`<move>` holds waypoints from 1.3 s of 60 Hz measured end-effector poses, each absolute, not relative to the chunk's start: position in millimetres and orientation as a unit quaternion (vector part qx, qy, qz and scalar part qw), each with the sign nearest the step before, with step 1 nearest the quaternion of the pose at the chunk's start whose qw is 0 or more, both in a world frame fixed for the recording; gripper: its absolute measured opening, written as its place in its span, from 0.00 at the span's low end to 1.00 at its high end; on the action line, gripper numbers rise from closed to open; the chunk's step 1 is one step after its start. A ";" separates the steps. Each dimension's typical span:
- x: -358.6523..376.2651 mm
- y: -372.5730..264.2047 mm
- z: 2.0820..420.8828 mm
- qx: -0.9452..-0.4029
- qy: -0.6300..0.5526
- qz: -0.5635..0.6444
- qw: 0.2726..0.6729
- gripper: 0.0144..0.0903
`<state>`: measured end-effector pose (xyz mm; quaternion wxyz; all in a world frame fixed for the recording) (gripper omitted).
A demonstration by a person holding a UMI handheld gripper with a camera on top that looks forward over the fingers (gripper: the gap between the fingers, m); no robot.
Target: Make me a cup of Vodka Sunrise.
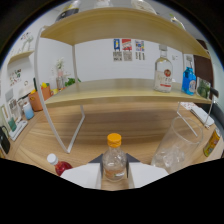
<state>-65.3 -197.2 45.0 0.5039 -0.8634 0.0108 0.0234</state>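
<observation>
You're holding the gripper low over the wooden table, and the small bottle with the yellow cap is sitting right between the two fingers. The jaws are looking closed in on the bottle's lower body, both fingers appearing to press its sides, though the contact line itself is half hidden.

Handling, as I'm reading it:
- Clear, thin-walled, probably plastic, so it's going to flex if you're squeezing hard. Contents look low, so it's likely light and top-heavy with that cap.
- Smooth wall, so slip is the risk when you're tilting to pour. You're gripping low on the body; mid-body just under the shoulder would be giving better control.
- Cap is on, and I'm not seeing it loosened.

Around you:
- The clear glass with what looks like ice is standing just ahead of the fingers, off to the right, apart from the bottle. It's fragile and easy to tip, so keep the swing clear of its rim.
- The red-liquid bottle is lying near the left finger.
- The vodka bottle is standing upright on the shelf beyond, beside a blue bottle; that one is glass, heavier, needing a firm mid-body grip.
</observation>
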 end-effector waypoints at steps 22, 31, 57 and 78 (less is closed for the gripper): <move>-68.3 -206.2 18.1 -0.887 -0.007 0.020 0.461 0.29; -72.0 -218.0 13.8 -0.891 -0.032 0.018 0.452 0.31; -57.1 -275.8 113.5 -0.865 -0.040 0.046 0.498 0.95; 44.1 -323.5 187.9 -0.848 0.025 0.009 0.529 0.94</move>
